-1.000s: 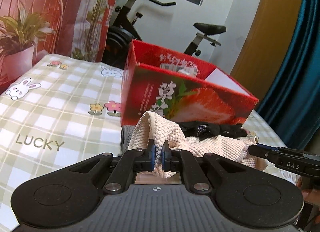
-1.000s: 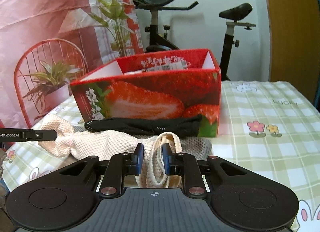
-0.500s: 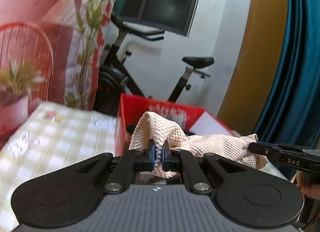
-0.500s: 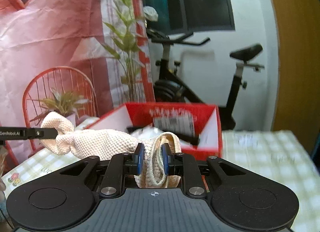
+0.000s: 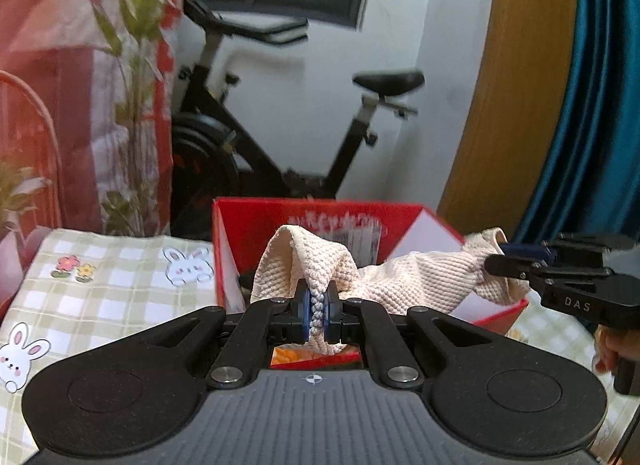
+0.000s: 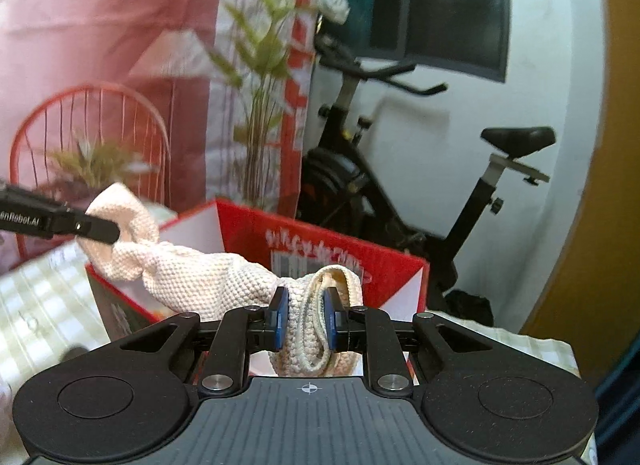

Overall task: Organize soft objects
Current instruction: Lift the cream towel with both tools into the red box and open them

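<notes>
A cream knitted cloth (image 5: 404, 277) hangs stretched in the air between my two grippers, above the open red strawberry box (image 5: 256, 225). My left gripper (image 5: 316, 315) is shut on one bunched end of it. My right gripper (image 6: 306, 319) is shut on the other end, a thick fold of cream knitted cloth (image 6: 224, 277). In the left wrist view the right gripper (image 5: 516, 255) comes in from the right, pinching the far corner. In the right wrist view the left gripper (image 6: 108, 231) comes in from the left. Inside the red strawberry box (image 6: 360, 261) a printed label shows.
The box stands on a table under a green-checked cloth with rabbit and flower prints (image 5: 120, 285). Behind it are an exercise bike (image 5: 248, 153), a leafy plant (image 5: 136, 65), a red wire chair (image 6: 88, 137) and a blue curtain (image 5: 592, 105). A hand (image 5: 616, 349) grips the right tool.
Both grippers have risen with the cloth, lifting it off the table in front of the box to above the box's open top. The dark item by the box is out of sight.
</notes>
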Demonstrator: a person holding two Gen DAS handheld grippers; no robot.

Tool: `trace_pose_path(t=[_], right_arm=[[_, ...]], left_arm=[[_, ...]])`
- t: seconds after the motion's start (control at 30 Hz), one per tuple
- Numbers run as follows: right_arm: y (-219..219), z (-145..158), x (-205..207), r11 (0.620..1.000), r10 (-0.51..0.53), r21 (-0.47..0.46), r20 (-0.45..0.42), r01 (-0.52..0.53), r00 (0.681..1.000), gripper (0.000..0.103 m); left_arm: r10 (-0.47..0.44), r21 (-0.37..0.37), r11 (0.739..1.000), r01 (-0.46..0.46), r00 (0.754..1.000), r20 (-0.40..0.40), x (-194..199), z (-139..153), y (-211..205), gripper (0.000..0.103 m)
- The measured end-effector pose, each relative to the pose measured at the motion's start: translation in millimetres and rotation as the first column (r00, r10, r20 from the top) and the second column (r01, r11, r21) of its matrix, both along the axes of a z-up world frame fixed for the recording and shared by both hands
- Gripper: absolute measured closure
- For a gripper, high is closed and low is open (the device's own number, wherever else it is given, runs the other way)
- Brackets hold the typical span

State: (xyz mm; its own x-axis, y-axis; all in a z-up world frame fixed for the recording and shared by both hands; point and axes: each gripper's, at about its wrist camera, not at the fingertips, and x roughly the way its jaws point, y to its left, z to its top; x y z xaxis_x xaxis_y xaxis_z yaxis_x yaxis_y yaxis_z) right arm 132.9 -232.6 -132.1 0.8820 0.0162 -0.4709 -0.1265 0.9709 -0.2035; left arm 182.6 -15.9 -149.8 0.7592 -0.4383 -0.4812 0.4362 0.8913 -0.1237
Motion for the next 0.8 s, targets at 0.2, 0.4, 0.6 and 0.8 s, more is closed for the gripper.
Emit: trace_pose_path(t=[0.2,0.4,0.6,0.8], right_arm=[[2,-17,30,0.999,0.026,-0.021,-0.113,-0.029,0.993,0.086],[-3,-23,64,1.000,0.016,0.020,-0.196,-0.013,0.980,0.086],[-6,-30,78,1.000,0.017,0.022,-0.231,-0.012,0.973,0.086],[-8,-38,80,1.000,0.000,0.016,-0.241,0.004,0.971,0.086]], left_arm=[[-0.054,0.068,0.996,0.060,0.995,-0.088,25,-14,-12,0.096],[-0.053,0.106,0.992,0.073,0.983,-0.175,50,-25,-20,0.096],[-0.046,0.130,0.989,0.074,0.977,-0.209,64,-29,-24,0.096],[-0.035,0.141,0.988,0.067,0.975,-0.221,67,-32,-23,0.095]])
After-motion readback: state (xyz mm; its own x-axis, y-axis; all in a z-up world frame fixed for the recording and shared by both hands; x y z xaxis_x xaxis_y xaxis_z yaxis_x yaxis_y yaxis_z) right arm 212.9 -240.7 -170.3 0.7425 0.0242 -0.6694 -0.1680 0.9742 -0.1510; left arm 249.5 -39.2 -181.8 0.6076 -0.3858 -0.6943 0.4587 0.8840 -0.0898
